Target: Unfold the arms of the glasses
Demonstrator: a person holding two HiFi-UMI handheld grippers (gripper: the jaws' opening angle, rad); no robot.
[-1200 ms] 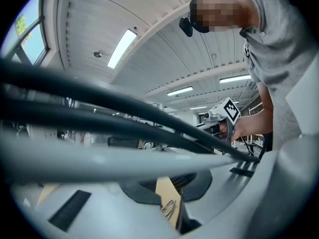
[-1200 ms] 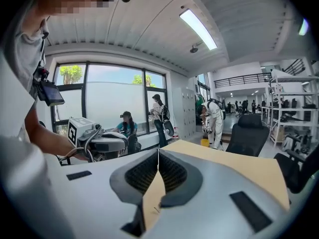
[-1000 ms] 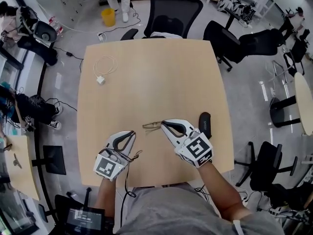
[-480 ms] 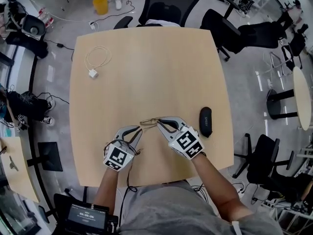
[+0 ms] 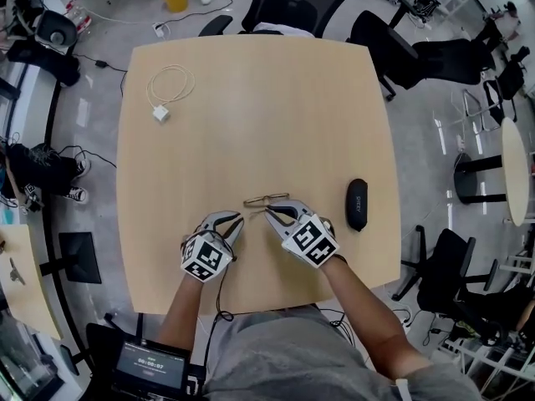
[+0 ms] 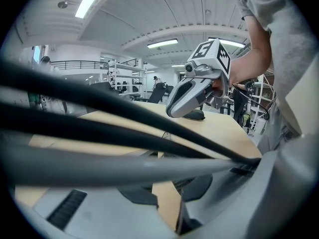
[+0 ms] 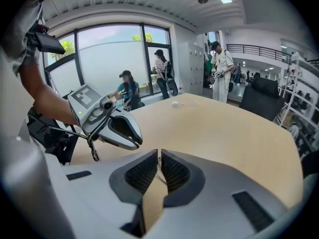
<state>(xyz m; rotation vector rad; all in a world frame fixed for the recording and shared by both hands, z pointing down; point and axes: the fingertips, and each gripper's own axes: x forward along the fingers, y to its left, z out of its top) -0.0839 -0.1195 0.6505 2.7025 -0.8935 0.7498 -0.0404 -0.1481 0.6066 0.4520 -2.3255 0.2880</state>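
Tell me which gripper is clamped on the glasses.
The right gripper: its jaws are pinched shut on a thin part of the glasses. The left gripper has its jaws apart, holding nothing.

Touches the glasses (image 5: 264, 200) on the bench (image 5: 251, 115) with the right gripper (image 5: 272, 211), left gripper (image 5: 233, 220) just beside. Shows a black case (image 5: 357, 204) to the right, a coiled white cable (image 5: 170, 86) far back left.

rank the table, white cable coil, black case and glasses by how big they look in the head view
1. table
2. white cable coil
3. black case
4. glasses
The last two look similar in length, but the wire frame is far thinner.
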